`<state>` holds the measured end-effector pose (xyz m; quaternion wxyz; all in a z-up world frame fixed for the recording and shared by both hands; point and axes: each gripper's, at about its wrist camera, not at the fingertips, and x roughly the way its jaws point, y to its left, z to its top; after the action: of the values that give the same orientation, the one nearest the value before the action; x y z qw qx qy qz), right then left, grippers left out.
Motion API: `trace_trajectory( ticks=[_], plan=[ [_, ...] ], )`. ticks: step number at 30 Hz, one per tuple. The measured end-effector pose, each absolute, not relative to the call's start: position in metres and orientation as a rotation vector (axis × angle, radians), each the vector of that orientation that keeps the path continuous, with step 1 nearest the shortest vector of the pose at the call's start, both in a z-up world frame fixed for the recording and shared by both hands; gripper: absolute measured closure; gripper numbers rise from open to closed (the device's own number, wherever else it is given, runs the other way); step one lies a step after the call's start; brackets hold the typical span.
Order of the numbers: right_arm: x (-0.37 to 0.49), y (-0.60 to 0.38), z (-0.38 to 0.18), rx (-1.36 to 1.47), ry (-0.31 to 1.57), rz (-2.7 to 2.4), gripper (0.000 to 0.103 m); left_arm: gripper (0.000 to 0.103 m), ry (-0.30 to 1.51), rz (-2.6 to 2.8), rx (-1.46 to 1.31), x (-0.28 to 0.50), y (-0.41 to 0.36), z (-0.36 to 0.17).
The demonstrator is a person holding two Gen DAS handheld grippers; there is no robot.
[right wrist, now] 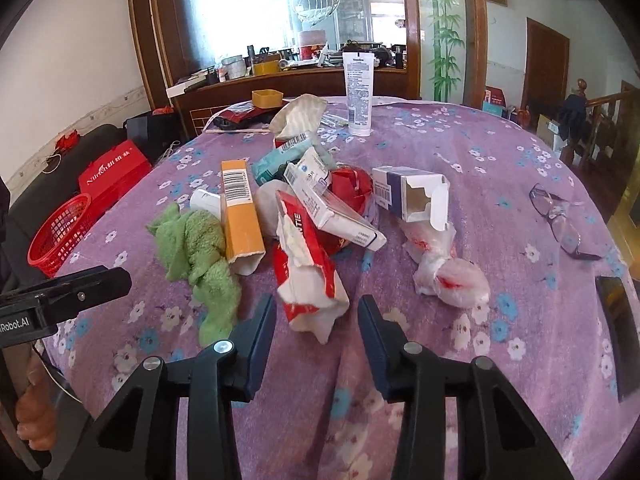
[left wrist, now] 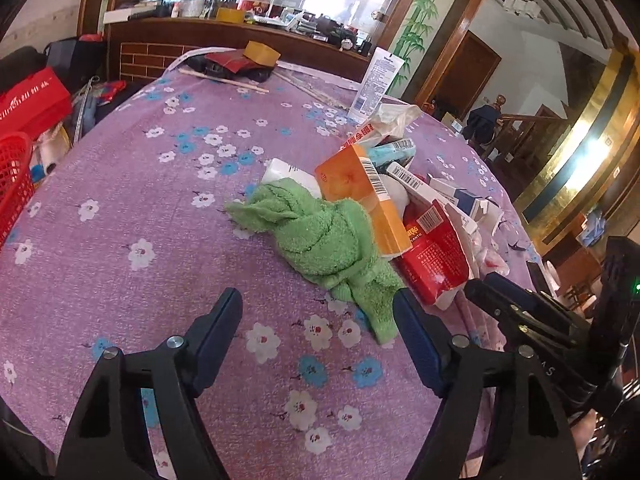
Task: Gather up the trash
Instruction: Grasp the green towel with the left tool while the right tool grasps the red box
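Trash pile (right wrist: 304,200) heaped near the middle of the purple flowered tablecloth (right wrist: 500,184): torn red-and-white carton (right wrist: 308,280) nearest, orange box (right wrist: 240,216) leaning on a green cloth (right wrist: 196,256), white-and-blue boxes (right wrist: 404,194) behind, stained wad of tissue (right wrist: 448,272) just beside to the right. Probably bunched together so each piece can be lifted off in turn and dropped into the red mesh basket (right wrist: 60,236) waiting off the table's left edge. White lotion tube (right wrist: 359,92) upright farther back, glasses (right wrist: 560,220) well apart at the right; likely neither counts as rubbish.

Right gripper (right wrist: 316,320) angled down at the torn carton, jaws partly apart, the carton's near end lying between them, pads not seen pressing it. Left gripper (left wrist: 318,312) wider apart over bare cloth, its right finger (left wrist: 408,320) at the green cloth's trailing end, nothing clamped. Seemingly the approach before a first pickup.
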<state>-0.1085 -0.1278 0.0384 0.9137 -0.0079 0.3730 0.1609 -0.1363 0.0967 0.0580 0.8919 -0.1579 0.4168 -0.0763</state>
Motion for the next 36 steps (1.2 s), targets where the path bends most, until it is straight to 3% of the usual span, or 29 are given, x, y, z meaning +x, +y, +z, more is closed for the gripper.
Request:
trace_trajectory(
  ticks=[1, 5, 14, 17, 21, 26, 28, 30, 32, 33, 36],
  plan=[
    [-0.102, -0.126, 0.037, -0.026, 0.775, 0.327, 0.058, 0.026, 0.878, -0.16, -0.342, -0.13, 0.097, 0.057],
    [-0.087, -0.115, 0.033, -0.075, 0.787, 0.323, 0.089, 0.024, 0.921, -0.148, -0.389, -0.107, 0.096, 0.052],
    [-0.116, -0.131, 0.038, -0.004, 0.742, 0.362, 0.094, 0.024, 0.959, -0.109, -0.407, -0.07, 0.083, 0.036],
    [-0.129, -0.141, 0.04, 0.004, 0.722, 0.351, 0.096, 0.039, 0.942, -0.087, -0.36, -0.071, 0.077, 0.034],
    [-0.142, -0.15, 0.045, 0.006, 0.696, 0.333, 0.097, 0.049, 0.903, -0.091, -0.307, -0.078, 0.075, 0.034],
    [-0.137, -0.154, 0.04, 0.029, 0.733, 0.343, 0.097, 0.053, 0.893, -0.106, -0.33, -0.089, 0.083, 0.039],
    [-0.134, -0.159, 0.035, 0.076, 0.767, 0.369, 0.096, 0.053, 0.888, -0.113, -0.332, -0.094, 0.088, 0.042],
    [-0.131, -0.162, 0.03, 0.099, 0.791, 0.381, 0.086, 0.053, 0.879, -0.105, -0.329, -0.098, 0.094, 0.044],
    [-0.128, -0.166, 0.026, 0.11, 0.799, 0.393, 0.058, 0.053, 0.868, -0.105, -0.333, -0.104, 0.102, 0.048],
    [-0.127, -0.168, 0.025, 0.131, 0.801, 0.409, 0.053, 0.053, 0.862, -0.103, -0.333, -0.106, 0.105, 0.049],
    [-0.127, -0.169, 0.028, 0.134, 0.792, 0.439, 0.053, 0.053, 0.846, -0.101, -0.325, -0.111, 0.112, 0.053]
  ],
)
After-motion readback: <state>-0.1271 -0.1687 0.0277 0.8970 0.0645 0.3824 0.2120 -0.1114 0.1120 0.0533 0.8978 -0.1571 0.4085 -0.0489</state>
